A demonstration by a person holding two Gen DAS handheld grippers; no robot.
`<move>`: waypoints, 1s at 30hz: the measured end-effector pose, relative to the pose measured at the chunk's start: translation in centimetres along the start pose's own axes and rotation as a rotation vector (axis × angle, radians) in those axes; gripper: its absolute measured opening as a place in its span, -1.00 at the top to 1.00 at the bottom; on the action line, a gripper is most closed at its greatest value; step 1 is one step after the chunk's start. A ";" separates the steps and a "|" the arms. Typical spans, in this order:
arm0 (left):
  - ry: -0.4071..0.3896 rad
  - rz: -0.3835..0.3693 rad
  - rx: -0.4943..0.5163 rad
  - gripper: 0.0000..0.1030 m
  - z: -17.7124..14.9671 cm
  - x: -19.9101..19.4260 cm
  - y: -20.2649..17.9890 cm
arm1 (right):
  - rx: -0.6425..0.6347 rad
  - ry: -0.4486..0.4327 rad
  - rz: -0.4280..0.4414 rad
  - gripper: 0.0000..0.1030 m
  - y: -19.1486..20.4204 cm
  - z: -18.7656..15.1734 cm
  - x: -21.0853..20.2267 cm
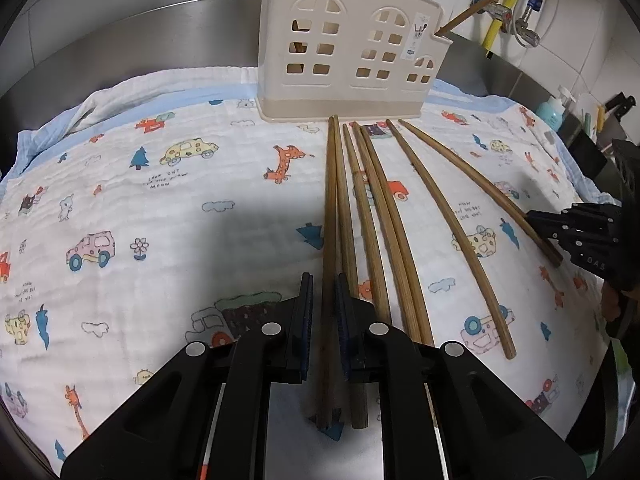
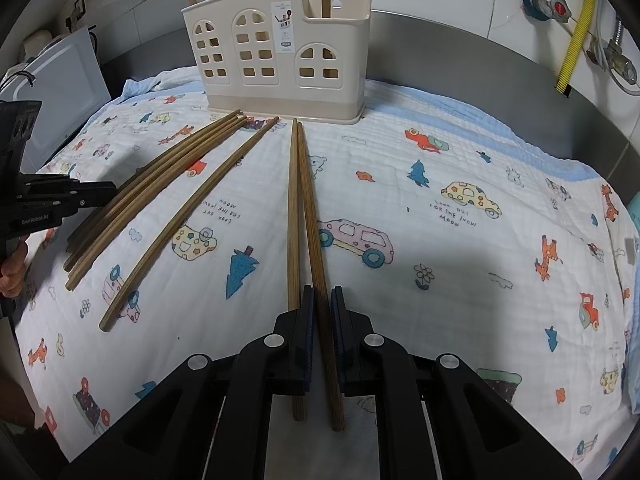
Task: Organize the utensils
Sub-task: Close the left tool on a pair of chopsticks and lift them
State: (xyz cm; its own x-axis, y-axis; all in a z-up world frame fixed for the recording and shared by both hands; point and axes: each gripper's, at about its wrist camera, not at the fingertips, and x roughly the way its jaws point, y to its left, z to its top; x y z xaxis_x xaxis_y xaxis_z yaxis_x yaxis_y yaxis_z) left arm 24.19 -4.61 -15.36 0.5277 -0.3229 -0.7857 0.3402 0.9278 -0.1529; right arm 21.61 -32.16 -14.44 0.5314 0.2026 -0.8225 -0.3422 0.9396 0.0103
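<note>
Left gripper (image 1: 323,284) clamped on the leftmost chopstick (image 1: 330,200) at its near end; right gripper (image 2: 320,296) clamped on the rightmost chopstick (image 2: 310,208). Other chopsticks (image 1: 384,208) flat on the printed cloth (image 1: 160,208) between, tips toward the cream utensil holder (image 1: 344,52) at the far edge. Best lifted steeply, tip first, clear of neighbours, then lowered into an open compartment.
</note>
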 end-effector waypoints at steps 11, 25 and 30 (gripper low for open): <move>0.000 0.008 -0.005 0.82 0.0 0.1 0.0 | 0.004 -0.011 -0.005 0.83 0.0 -0.1 -0.1; -0.024 0.028 0.011 0.89 0.6 -1.1 -0.2 | 0.002 -0.053 -0.045 0.87 0.3 0.3 -2.1; -0.064 0.029 0.012 0.89 1.1 -2.7 -0.2 | 0.010 -0.102 -0.045 0.87 0.6 1.1 -4.2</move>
State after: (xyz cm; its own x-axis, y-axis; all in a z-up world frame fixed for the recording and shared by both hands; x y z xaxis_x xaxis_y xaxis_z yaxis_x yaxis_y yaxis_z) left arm 23.49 -4.16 -12.55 0.5863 -0.3077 -0.7494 0.3333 0.9348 -0.1230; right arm 20.01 -32.16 -10.31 0.6224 0.1870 -0.7600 -0.3090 0.9509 -0.0190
